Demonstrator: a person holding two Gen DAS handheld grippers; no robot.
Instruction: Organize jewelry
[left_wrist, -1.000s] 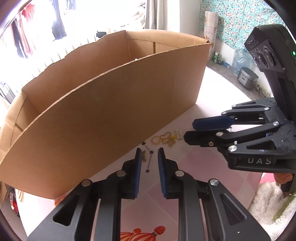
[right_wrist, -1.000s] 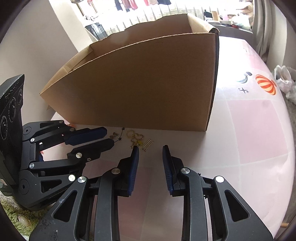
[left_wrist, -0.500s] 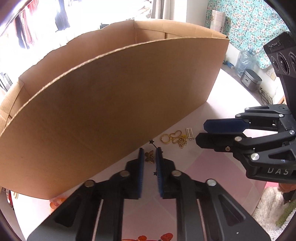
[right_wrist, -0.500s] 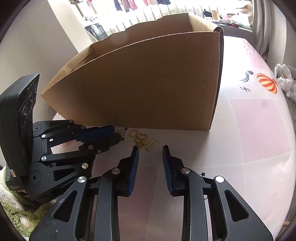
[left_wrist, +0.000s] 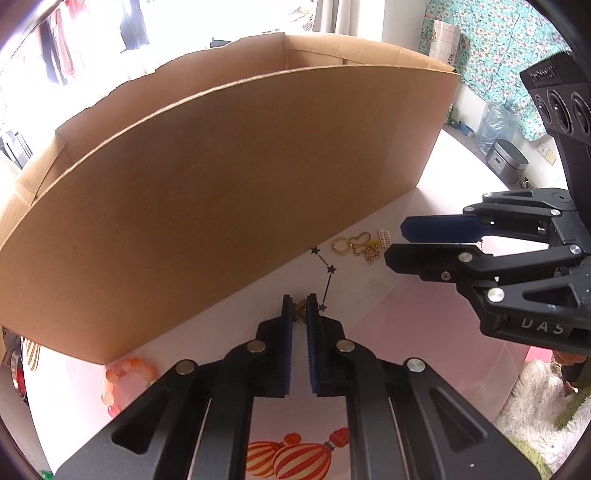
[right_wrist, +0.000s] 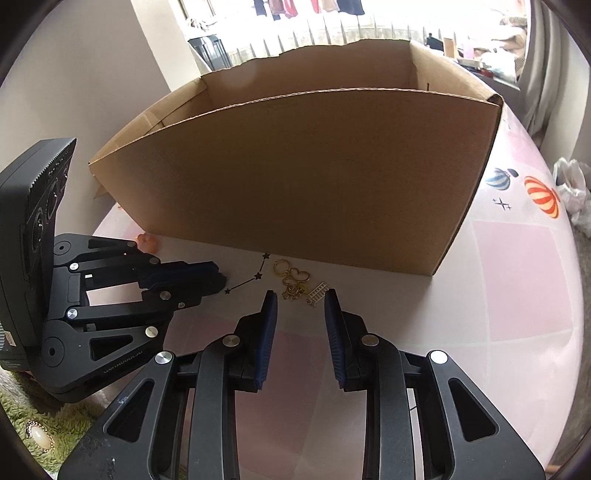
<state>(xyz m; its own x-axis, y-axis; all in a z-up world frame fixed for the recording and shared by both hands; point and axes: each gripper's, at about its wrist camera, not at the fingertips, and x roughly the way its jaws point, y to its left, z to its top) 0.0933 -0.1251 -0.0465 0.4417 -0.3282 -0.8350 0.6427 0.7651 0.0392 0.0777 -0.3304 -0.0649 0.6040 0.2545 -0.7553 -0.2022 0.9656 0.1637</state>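
Observation:
My left gripper (left_wrist: 300, 304) is shut on a small bronze butterfly charm (left_wrist: 300, 312) on the table, just in front of the cardboard box (left_wrist: 229, 177). A black star chain (left_wrist: 327, 275) lies beside it. Gold rings and a heart charm (left_wrist: 356, 245) and a small ladder-shaped piece (left_wrist: 384, 238) lie further right. My right gripper (right_wrist: 300, 299) is open and empty, close behind the gold pieces (right_wrist: 293, 282) and the ladder piece (right_wrist: 317, 293). The left gripper also shows in the right wrist view (right_wrist: 218, 280).
The big open cardboard box (right_wrist: 314, 177) stands right behind the jewelry. An orange bead bracelet (left_wrist: 125, 376) lies at the box's near left corner. The round table has a pink cloth (right_wrist: 517, 280) with balloon prints. A fluffy rug (left_wrist: 535, 398) lies off the table's edge.
My left gripper has moved forward and closed on the butterfly charm. My right gripper has stayed open and edged nearer to the gold pieces.

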